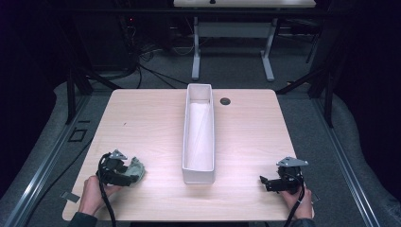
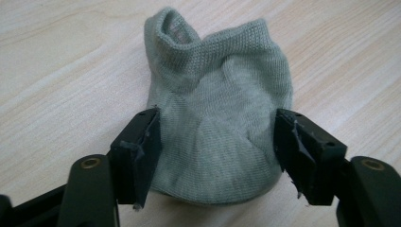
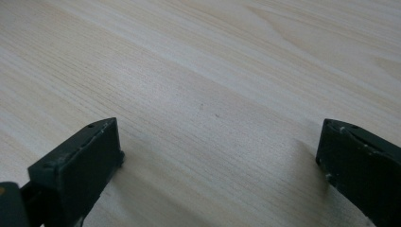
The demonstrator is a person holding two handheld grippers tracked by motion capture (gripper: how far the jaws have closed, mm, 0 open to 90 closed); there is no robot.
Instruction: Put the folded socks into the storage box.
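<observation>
Standing mid-table, the white bin (image 1: 198, 142) holds nothing; left fingers (image 2: 142, 146) pinch the sock (image 2: 222, 123), right fingers (image 3: 80, 161) released.

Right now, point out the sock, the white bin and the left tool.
sock (image 2: 220, 109), left gripper view, middle of the knit body
white bin (image 1: 198, 176), high view, near end wall
left tool (image 2: 217, 156), left gripper view, midway between its tips

High view: a worktop (image 1: 156, 123) spans the middle of the frame. A long narrow bin (image 1: 199, 137) stands on it at centre, running from upper centre down toward the lower edge. A sock (image 1: 136, 168) lies on the worktop at lower left, well apart from the bin, between the left tongs (image 1: 126, 173). The right tongs (image 1: 263, 182) rest at lower right, on the bin's other side
</observation>
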